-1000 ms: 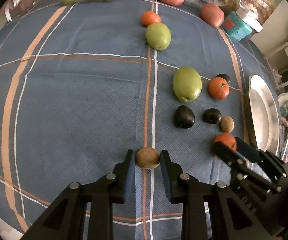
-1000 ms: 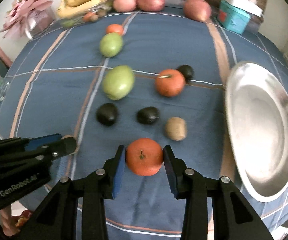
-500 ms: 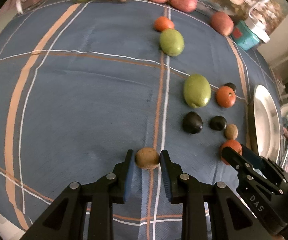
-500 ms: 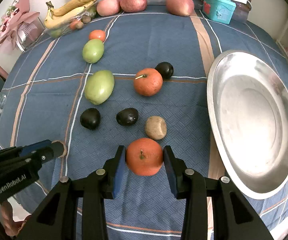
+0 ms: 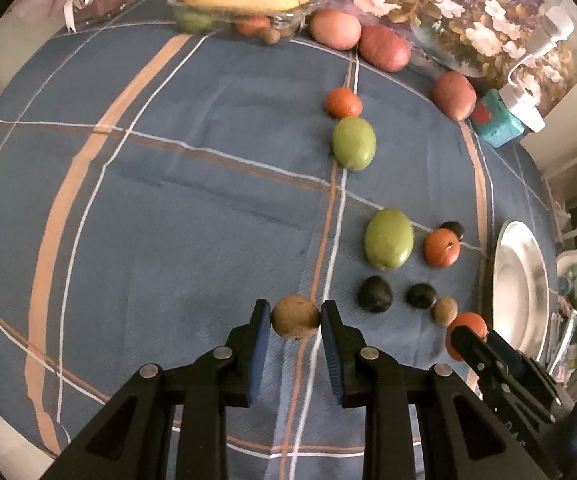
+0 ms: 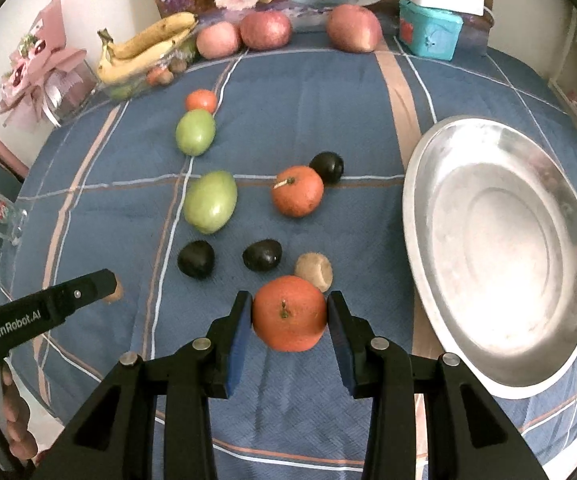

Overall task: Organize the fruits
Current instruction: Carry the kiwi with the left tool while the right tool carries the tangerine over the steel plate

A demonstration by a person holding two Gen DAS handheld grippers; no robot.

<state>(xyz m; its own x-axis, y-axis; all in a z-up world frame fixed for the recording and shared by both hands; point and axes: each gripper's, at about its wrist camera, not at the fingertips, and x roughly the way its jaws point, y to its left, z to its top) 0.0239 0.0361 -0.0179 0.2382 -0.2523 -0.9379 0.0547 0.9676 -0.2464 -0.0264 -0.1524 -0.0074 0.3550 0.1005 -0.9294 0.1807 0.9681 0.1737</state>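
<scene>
Left wrist view: the left gripper (image 5: pixel 295 316) has its jaws clamped on a brown kiwi (image 5: pixel 295 317), both blue pads touching its sides, above the blue plaid cloth of the desk (image 5: pixel 168 208). Beyond the kiwi and to its right lie two dark avocados (image 5: pixel 375 294) (image 5: pixel 421 295) and a second kiwi (image 5: pixel 444 311); farther from it sit a large green mango (image 5: pixel 389 238), a stemmed orange (image 5: pixel 441 247) and a third dark avocado (image 5: pixel 452 230) touching that orange. Farther still from the held kiwi, a smaller green mango (image 5: pixel 354 143) lies just beside a small orange (image 5: pixel 343 103). The right gripper (image 5: pixel 468 340) enters at the kiwi's right, in front of a silver plate (image 5: pixel 520 292).

Right wrist view: the right gripper (image 6: pixel 289 314) has its jaws clamped on a large orange (image 6: pixel 289 313), stem toward the camera, held over the desk (image 6: pixel 328 100). The second kiwi (image 6: pixel 314 271) lies just behind this orange. The silver plate (image 6: pixel 420 200) lies to the orange's right, well apart. Far behind the orange, bananas (image 6: pixel 148 50) in a clear tray, three red apples (image 6: pixel 265 30) and a teal box (image 6: pixel 430 32) line the desk's far edge. The left gripper (image 6: pixel 110 286) shows at the orange's left.
</scene>
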